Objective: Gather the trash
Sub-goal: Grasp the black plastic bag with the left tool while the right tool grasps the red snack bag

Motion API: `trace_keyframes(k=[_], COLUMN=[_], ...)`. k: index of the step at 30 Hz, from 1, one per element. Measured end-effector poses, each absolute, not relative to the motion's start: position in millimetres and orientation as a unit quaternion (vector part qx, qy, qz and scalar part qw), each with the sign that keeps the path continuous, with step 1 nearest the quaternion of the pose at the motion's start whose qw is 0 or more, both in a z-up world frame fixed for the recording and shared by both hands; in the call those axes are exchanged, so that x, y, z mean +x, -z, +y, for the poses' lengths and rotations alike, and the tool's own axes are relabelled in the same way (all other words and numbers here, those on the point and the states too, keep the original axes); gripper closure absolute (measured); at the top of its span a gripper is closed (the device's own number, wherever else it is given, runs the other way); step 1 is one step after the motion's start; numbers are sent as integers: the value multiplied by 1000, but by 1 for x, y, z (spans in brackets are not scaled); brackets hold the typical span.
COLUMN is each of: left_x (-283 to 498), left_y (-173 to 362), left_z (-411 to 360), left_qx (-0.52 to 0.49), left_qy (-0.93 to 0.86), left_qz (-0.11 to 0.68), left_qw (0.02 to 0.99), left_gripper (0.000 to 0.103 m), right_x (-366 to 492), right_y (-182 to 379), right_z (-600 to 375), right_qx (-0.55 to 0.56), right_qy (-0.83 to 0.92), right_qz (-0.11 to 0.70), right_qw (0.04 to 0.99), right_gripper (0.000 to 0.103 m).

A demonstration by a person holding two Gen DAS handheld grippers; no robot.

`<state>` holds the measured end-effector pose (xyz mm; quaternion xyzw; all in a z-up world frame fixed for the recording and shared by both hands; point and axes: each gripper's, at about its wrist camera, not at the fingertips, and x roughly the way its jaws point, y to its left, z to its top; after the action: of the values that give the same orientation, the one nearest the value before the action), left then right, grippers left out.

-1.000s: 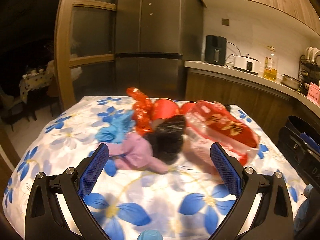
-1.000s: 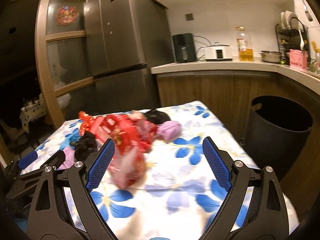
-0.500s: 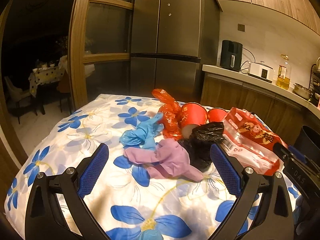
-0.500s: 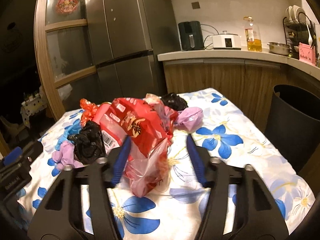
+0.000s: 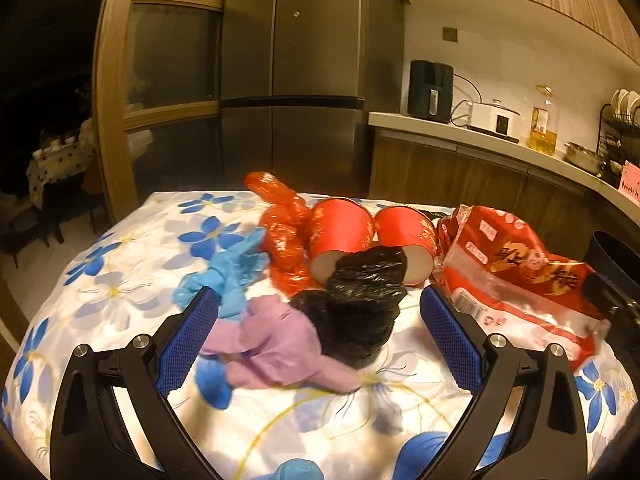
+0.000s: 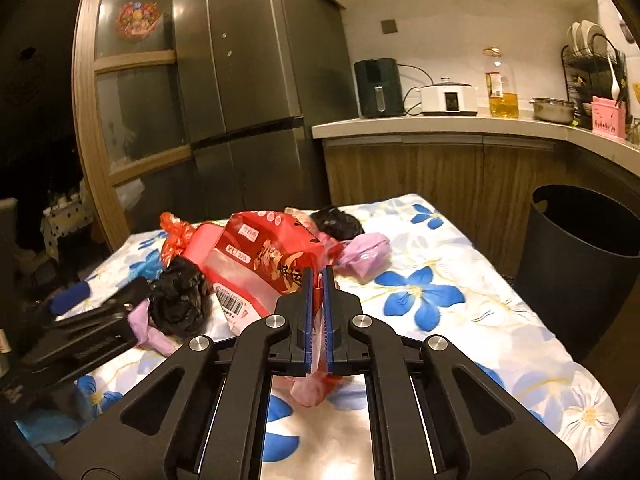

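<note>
Trash lies heaped on a worktop (image 5: 120,280) under a white cloth printed with blue flowers. The right tool (image 6: 317,280) has just been closing, and its blue pads now pinch the near, translucent edge of a red snack bag (image 6: 272,256), which stands up from the cloth ahead of the pads; a pink fold of the same plastic hangs below them. In the left wrist view that bag (image 5: 516,276) sits at the right of the heap, with the dark tip of the right tool against its far right end.

The left tool (image 5: 320,320) stands wide open and grips nothing. Between and just beyond its blue pads lie a crumpled black plastic bag (image 5: 364,304) and a lilac glove (image 5: 276,344), touching each other. A blue glove (image 5: 228,276) lies beside the left pad. Behind them two red paper cups (image 5: 344,232) lie on their sides, mouths toward the camera, next to a crinkled orange-red plastic wrapper (image 5: 280,224).

In the right wrist view a second black bag (image 6: 336,222) and a lilac wad (image 6: 364,254) rest just right of the snack bag. A dark waste bin (image 6: 580,264) stands on the floor off the worktop's right edge.
</note>
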<state>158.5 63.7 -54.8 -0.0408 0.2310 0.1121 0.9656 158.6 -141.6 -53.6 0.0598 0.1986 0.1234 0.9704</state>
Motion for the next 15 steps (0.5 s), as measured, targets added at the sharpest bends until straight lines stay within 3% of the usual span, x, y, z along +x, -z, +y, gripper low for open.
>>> trace_keyframes(k=[3, 5, 9, 12, 15], left_x=[169, 175, 181, 185, 187], left_y=[57, 58, 61, 64, 67], left_z=[59, 57, 58, 57, 59], left_qx=[-30, -29, -29, -29, -38], left_qy=[-102, -101, -95, -85, -70], left_qz=[242, 250, 262, 276, 290], left_qw=[964, 963, 960, 957, 954], left_gripper=[12, 26, 43, 64, 93], right_x=[154, 152, 145, 141, 138], right_y=[51, 49, 44, 42, 40], right_z=[-149, -151, -153, -153, -155], right_qx=[66, 67, 68, 66, 65], right_qy=[-124, -126, -132, -136, -138], right_qz=[199, 199, 193, 190, 189], right_qw=[970, 970, 970, 970, 970], right_gripper=[99, 99, 99, 99, 99])
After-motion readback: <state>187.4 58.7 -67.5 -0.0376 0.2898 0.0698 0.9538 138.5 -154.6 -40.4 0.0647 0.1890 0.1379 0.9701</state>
